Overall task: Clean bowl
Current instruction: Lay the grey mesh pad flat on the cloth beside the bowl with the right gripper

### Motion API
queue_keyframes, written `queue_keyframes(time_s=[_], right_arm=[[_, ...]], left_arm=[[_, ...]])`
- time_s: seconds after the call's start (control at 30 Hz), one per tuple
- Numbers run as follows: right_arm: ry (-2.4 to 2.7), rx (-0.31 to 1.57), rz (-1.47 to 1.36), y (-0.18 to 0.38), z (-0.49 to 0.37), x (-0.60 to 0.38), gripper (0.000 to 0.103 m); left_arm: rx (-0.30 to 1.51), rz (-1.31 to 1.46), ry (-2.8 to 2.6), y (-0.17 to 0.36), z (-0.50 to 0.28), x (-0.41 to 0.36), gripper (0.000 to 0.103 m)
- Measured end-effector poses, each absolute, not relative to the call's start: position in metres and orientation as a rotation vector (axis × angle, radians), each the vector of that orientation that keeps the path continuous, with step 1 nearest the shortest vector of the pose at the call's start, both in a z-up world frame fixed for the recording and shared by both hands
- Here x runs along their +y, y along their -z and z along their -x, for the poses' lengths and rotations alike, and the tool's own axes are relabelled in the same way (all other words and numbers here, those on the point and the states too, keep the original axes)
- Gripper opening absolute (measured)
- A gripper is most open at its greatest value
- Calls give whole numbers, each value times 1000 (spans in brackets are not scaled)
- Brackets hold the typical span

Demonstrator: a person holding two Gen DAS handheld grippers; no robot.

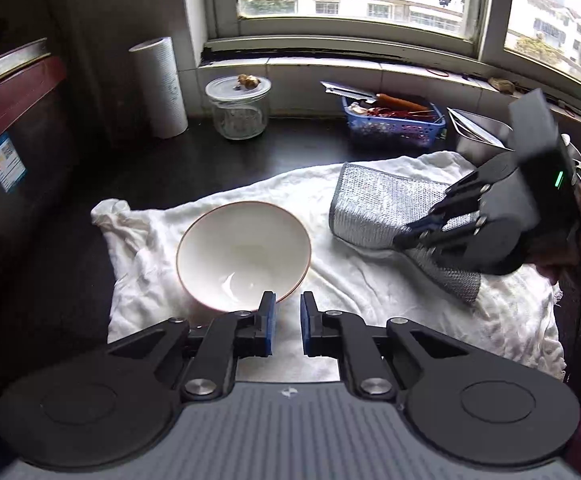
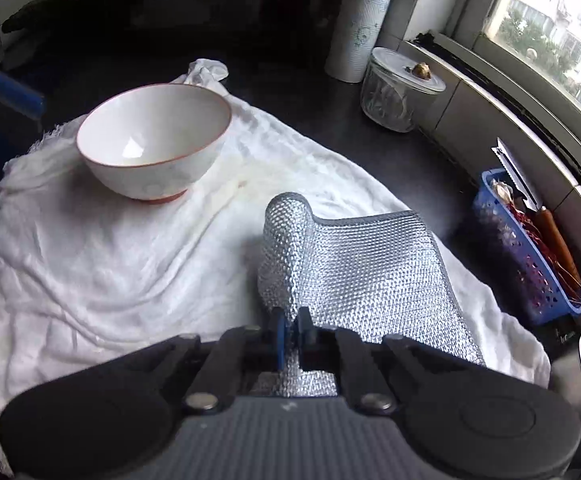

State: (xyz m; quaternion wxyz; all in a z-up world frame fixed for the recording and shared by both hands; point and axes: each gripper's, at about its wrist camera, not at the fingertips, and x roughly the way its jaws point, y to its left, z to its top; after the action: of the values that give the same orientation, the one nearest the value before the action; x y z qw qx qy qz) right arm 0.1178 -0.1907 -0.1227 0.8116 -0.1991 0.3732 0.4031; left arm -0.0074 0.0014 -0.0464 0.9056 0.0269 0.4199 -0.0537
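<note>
1. A white cloth point(image 1: 370, 288) lies spread on the dark bench point(image 1: 194, 160). Its far-left corner is bunched up, and its right edge is frayed.
2. The white bowl point(image 1: 244, 254) stands upright on the left part of the cloth, mouth up, with a thin brown rim. I can see nothing inside it.
3. The left gripper point(image 1: 288, 312) is just near the bowl. Its blue pads are apart with nothing between them, and the left pad sits close to the bowl's near rim.
4. The right gripper point(image 2: 291, 330) pinches the near edge of a silver mesh scrubbing cloth point(image 2: 354, 268). The scrubbing cloth runs from near to far, and its far-left end curls upward.
5. Bare white cloth lies between the bowl and the scrubbing cloth.
6. Far back, a glass jar point(image 1: 238, 110) with a lid stands beside a paper towel roll point(image 1: 160, 88).
7. A blue basket point(image 1: 394, 124) at the far right holds a knife and some red things.
</note>
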Motion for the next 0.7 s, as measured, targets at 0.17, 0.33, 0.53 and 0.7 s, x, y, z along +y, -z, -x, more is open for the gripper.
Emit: queue_keyframes(time_s=[0.17,0.33,0.53,0.7], right_arm=[[-995,904,74,91,-138,-217,9],[-939,942,262,106,-123,-188,68],[-852,827,233,100,-103,-179,48],[-767,783,194,119,-110,-158,46]], left_arm=[[891,-26,114,51,7,10,11],[891,-32,167,49,4,16,11],[896,-30,223,47,-6,29,11],[913,-45,292,50,-2,32,11]])
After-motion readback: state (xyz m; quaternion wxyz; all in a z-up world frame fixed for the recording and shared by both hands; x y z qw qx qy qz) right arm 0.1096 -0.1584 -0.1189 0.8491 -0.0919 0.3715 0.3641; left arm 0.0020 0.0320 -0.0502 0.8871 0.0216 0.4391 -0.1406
